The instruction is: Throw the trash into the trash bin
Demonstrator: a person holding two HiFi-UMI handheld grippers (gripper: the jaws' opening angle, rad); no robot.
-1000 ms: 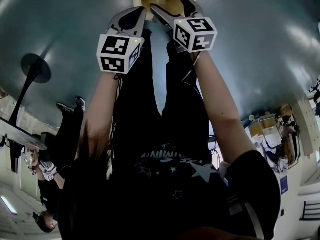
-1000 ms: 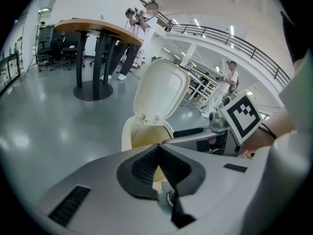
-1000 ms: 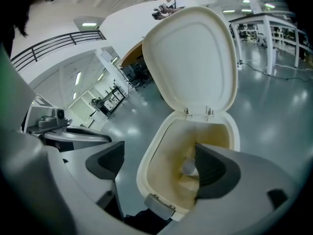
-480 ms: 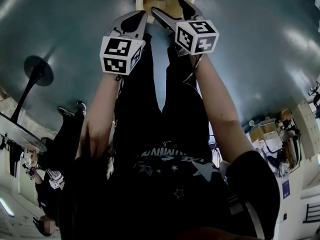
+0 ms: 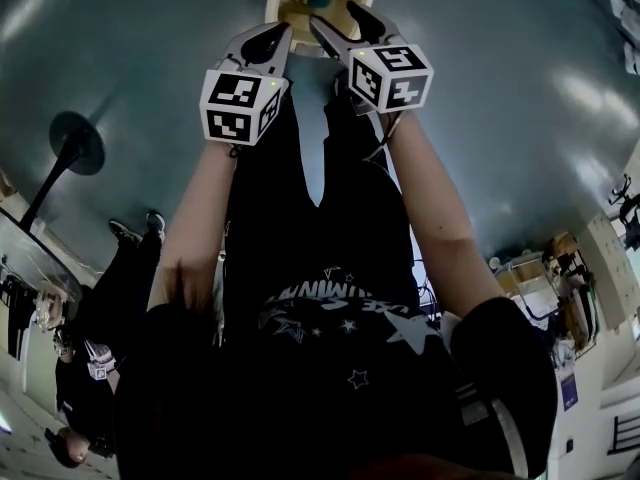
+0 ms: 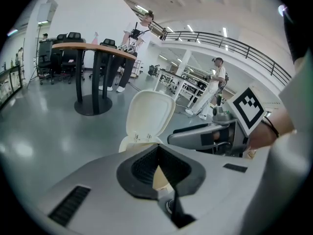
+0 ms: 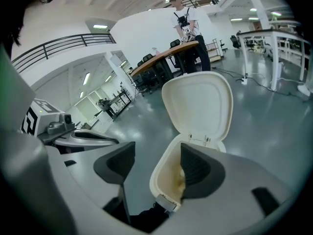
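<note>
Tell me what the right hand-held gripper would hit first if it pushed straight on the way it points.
Probably the open trash bin: its rim and inner wall lie dead ahead of the right hand-held gripper, whose jaws have just been closing with nothing between them. Depth is unclear.

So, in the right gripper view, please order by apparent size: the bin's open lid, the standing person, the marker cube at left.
1. Open lid, clearly largest.
2. Standing person and marker cube look about alike; unranked, since the person is far off.

Glossy grey floor, cream trash bin on it — lid up, dark round base well apart, probably a table's
</note>
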